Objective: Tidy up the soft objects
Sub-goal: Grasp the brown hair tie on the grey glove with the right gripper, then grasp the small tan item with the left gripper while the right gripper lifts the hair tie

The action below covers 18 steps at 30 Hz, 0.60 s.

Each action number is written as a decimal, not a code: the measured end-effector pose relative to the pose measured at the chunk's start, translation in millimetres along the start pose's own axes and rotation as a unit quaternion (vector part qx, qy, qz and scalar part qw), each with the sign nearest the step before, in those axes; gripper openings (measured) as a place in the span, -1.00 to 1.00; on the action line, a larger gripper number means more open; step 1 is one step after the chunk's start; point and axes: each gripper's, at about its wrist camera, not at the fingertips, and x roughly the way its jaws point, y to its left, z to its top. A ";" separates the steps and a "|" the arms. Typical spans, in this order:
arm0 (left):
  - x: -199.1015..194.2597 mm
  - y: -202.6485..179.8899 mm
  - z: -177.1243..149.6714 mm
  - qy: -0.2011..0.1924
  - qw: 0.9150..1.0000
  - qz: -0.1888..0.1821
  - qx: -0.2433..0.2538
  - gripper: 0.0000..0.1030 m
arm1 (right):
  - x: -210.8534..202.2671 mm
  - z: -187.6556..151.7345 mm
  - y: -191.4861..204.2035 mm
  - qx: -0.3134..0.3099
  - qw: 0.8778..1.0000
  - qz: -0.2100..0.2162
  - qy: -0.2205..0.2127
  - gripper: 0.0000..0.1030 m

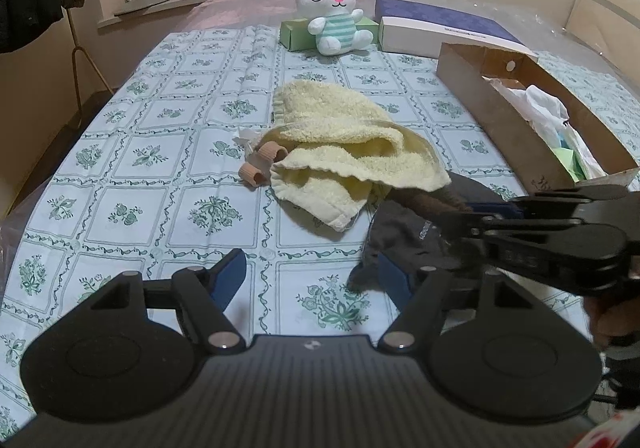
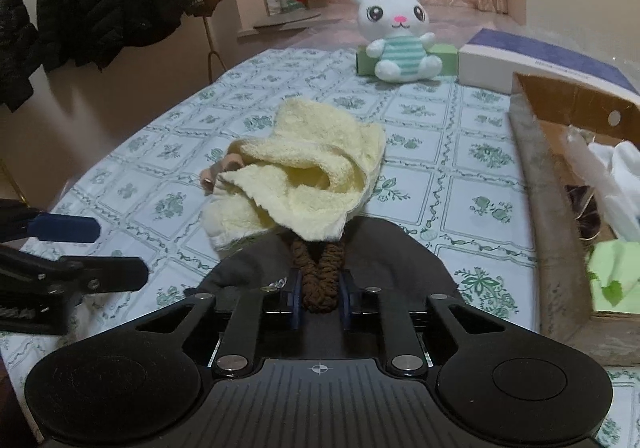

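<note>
A crumpled pale yellow towel [image 1: 340, 152] lies mid-table, also in the right wrist view [image 2: 308, 176]. Small tan tube-shaped pieces [image 1: 260, 162] poke out at its left. A dark grey cloth [image 1: 416, 236] lies at its near right edge, with a brown knitted cord [image 2: 320, 276] on it. My right gripper [image 2: 318, 294] is shut on the brown cord; it shows from the side in the left wrist view [image 1: 492, 212]. My left gripper [image 1: 316, 272] is open and empty, low over the tablecloth, its right finger touching the dark cloth.
A white plush rabbit [image 1: 334, 8] sits at the far edge against a green box [image 1: 294, 34]. A white and blue box [image 1: 444, 30] lies beside it. An open cardboard box [image 1: 504, 120] with white and green soft items stands at the right. Coats hang at left.
</note>
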 end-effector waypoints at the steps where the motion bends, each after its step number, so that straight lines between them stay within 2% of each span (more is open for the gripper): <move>1: -0.2 0.3 0.1 -0.001 1.000 0.001 0.000 0.36 | -5.0 -0.1 0.6 0.000 1.000 0.001 -0.003 -0.64; 11: -2.9 2.0 4.4 -0.014 1.000 0.001 0.008 0.34 | -55.3 1.0 2.8 0.017 0.999 -0.001 -0.032 -0.65; 18: 7.7 9.9 14.4 -0.026 0.999 0.004 0.018 0.34 | -61.1 16.4 -6.7 0.035 0.998 -0.015 -0.056 -0.64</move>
